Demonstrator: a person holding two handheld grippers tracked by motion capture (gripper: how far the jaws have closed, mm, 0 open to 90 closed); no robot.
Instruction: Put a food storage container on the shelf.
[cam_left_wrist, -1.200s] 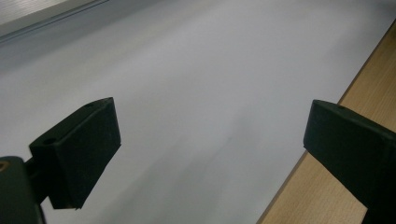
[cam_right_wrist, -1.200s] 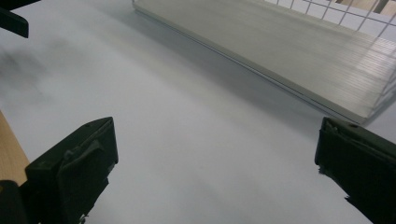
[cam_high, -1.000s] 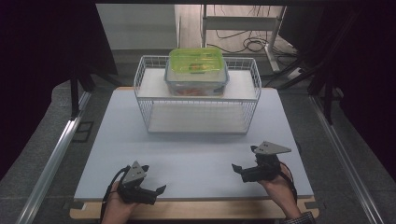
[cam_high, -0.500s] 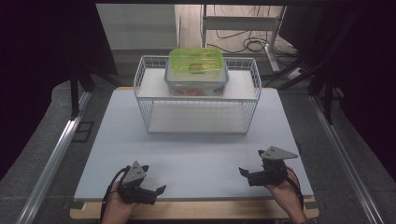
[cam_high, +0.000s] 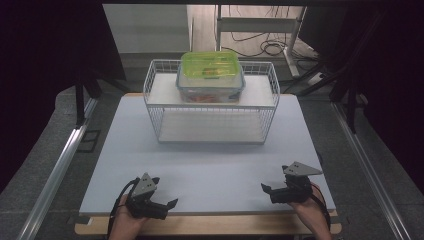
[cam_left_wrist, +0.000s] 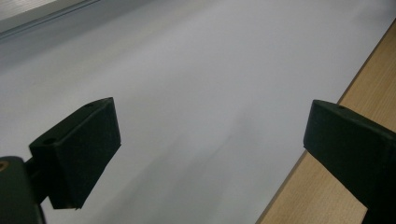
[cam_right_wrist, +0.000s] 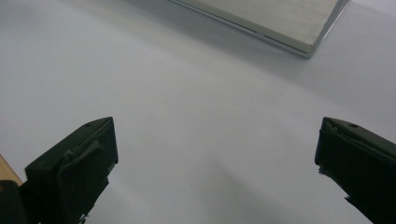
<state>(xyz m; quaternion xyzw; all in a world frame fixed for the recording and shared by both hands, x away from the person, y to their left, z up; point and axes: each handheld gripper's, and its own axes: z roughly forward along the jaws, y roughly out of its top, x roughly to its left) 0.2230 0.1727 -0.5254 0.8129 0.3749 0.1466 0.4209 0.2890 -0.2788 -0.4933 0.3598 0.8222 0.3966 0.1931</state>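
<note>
Grippers (cam_high: 156, 204) and (cam_high: 274, 192) are idling spread and empty at the near table (cam_high: 210, 170) edge; box (cam_high: 210, 76) is sitting on the rack (cam_high: 210, 107) top, so next is probably reaching forward.

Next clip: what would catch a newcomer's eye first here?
The green-lidded food container stands out, sitting on the top shelf of a white wire rack at the table's far side. Near the front edge, the left claw and right claw sit wide open on the bare white mat.
</note>
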